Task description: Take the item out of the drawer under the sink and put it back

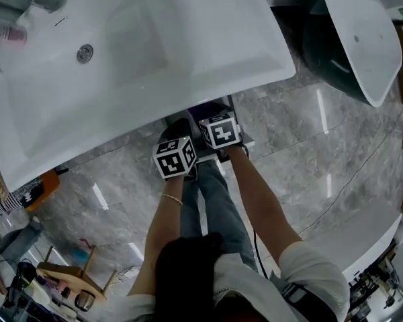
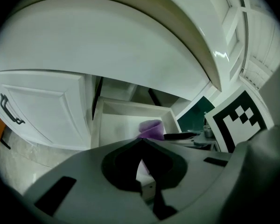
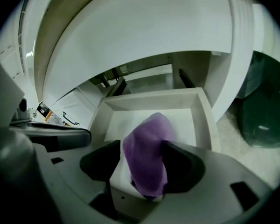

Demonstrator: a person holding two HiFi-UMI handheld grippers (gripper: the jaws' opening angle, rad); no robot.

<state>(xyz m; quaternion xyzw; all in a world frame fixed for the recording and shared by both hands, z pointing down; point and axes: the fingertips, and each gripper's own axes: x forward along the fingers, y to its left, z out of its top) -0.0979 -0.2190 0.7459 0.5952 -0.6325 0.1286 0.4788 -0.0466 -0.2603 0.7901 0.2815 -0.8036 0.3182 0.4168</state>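
The white drawer (image 3: 203,120) under the sink stands pulled out, its rim also showing in the left gripper view (image 2: 130,107). My right gripper (image 3: 142,146) is shut on a purple cloth (image 3: 147,157), which hangs between its jaws just above the drawer's near end. The same cloth (image 2: 151,127) shows past my left gripper (image 2: 141,141), whose jaws meet at their tips with nothing between them. In the head view both marker cubes, left (image 1: 174,157) and right (image 1: 220,131), sit side by side under the sink's front edge; the jaw tips are hidden there.
The white sink basin (image 1: 121,52) overhangs the drawer closely. A white cabinet door (image 2: 37,111) with a dark handle stands left of the drawer. A dark green vessel (image 3: 263,120) with a white lid (image 1: 363,39) sits to the right on the marble floor (image 1: 309,153).
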